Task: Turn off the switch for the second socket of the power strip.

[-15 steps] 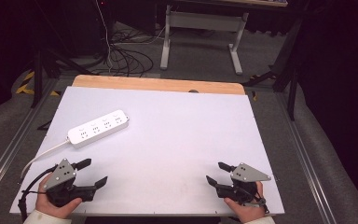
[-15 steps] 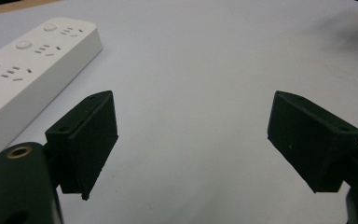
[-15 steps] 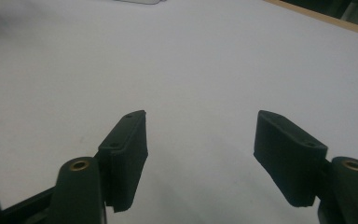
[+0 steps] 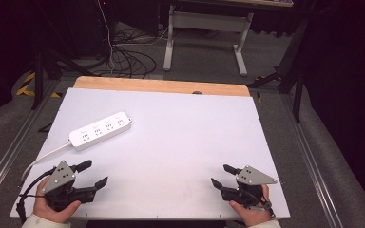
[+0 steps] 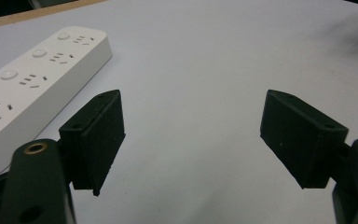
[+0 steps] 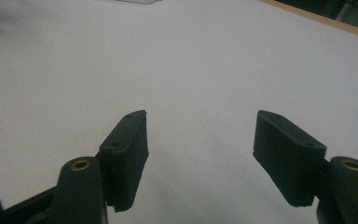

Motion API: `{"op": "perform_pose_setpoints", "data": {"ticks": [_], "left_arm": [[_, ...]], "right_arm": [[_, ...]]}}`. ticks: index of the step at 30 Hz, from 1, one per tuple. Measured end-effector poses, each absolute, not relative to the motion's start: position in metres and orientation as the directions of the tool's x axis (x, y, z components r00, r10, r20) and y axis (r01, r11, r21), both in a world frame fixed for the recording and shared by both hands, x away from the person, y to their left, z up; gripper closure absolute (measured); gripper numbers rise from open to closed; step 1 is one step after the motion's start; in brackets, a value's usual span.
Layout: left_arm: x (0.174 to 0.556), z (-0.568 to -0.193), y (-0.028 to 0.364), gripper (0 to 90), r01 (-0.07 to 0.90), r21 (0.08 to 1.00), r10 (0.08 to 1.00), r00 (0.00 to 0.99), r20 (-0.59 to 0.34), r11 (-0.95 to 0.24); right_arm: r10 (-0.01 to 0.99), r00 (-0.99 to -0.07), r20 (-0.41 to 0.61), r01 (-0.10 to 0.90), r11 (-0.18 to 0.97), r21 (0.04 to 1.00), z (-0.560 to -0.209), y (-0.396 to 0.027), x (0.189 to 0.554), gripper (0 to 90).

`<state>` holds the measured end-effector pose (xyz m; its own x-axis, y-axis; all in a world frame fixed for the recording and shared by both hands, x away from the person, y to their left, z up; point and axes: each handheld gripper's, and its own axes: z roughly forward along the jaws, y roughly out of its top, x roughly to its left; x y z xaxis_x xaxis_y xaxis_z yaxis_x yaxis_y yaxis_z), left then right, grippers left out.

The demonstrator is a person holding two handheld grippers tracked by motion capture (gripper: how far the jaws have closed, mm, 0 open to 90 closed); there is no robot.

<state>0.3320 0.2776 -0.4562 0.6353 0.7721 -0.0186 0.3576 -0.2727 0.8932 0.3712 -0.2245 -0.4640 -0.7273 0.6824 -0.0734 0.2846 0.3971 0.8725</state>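
Nothing has moved since the earlier frame. The power strip (image 4: pixel 100 131) lies diagonally just beyond the left tool (image 4: pixel 92 175); both tools, right (image 4: pixel 220 175) included, spread empty.

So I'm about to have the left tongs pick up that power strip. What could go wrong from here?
The power strip lies flat and looks wide for the open left tongs, so the grip may slip. Its cord trails toward the left table edge near that hand and could snag or drag.
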Motion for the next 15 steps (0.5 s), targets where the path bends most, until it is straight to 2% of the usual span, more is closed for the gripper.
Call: {"op": "perform_pose_setpoints", "data": {"ticks": [8, 15], "left_arm": [[0.332, -0.450, 0.276, 26.1, 0.358, 0.884, 0.752, 0.659, -0.013, -0.299], [0.337, -0.438, 0.278, 37.4, 0.374, 0.876, 0.742, 0.669, -0.028, -0.304]], "right_arm": [[0.681, -0.728, -0.077, 0.280, 0.399, 0.873, -0.464, -0.224, 0.371, 35.8], [0.678, -0.731, -0.079, 0.280, 0.404, 0.871, -0.465, -0.223, 0.371, 35.8]]}}
